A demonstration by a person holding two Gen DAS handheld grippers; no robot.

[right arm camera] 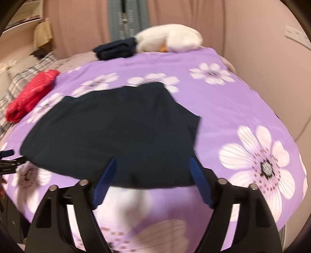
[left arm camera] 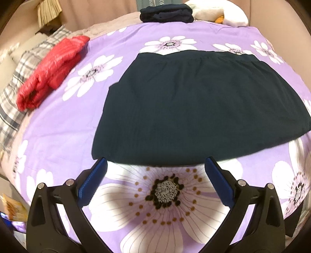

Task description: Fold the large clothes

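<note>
A large dark navy garment [left arm camera: 190, 105] lies flat on the purple flowered bedspread [left arm camera: 58, 136], its gathered waistband at the far side. My left gripper [left arm camera: 155, 161] is open and empty, its blue pads just at the garment's near hem. In the right wrist view the same garment [right arm camera: 116, 132] fills the middle. My right gripper [right arm camera: 153, 161] is open over its near right corner, holding nothing. The left gripper [right arm camera: 7, 155] shows at the left edge of that view.
A red puffy jacket [left arm camera: 50, 72] lies at the left on a plaid pillow [left arm camera: 23, 64]. A folded dark garment [left arm camera: 167, 13] and a white plush toy [left arm camera: 217, 13] sit at the bed's far edge. A pink wall [right arm camera: 272, 68] is on the right.
</note>
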